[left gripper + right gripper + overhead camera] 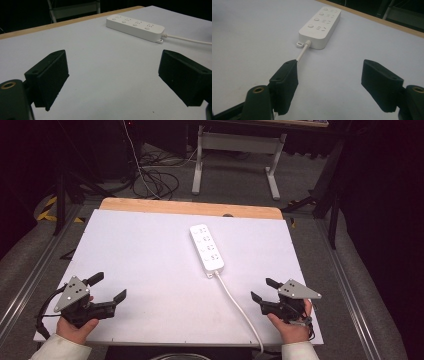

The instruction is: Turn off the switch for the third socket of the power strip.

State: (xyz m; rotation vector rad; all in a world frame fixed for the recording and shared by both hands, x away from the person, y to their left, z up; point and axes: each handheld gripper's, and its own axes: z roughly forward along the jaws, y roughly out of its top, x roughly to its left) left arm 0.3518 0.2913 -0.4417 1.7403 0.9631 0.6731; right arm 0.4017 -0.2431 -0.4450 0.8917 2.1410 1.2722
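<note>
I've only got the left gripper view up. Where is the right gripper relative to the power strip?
Observer: The right gripper rests by the table's near right corner, nearer the person than the power strip and apart from it.
Operator: Is it open?
Observer: Yes, its fingers stand wide apart, gripping nothing.
Operator: Where does the cord go?
Observer: The cord runs from the strip's near end off the table's near edge, passing just left of the right gripper.

Wide-apart jaws frame a white power strip (320,23) and its cord (302,53).
</note>
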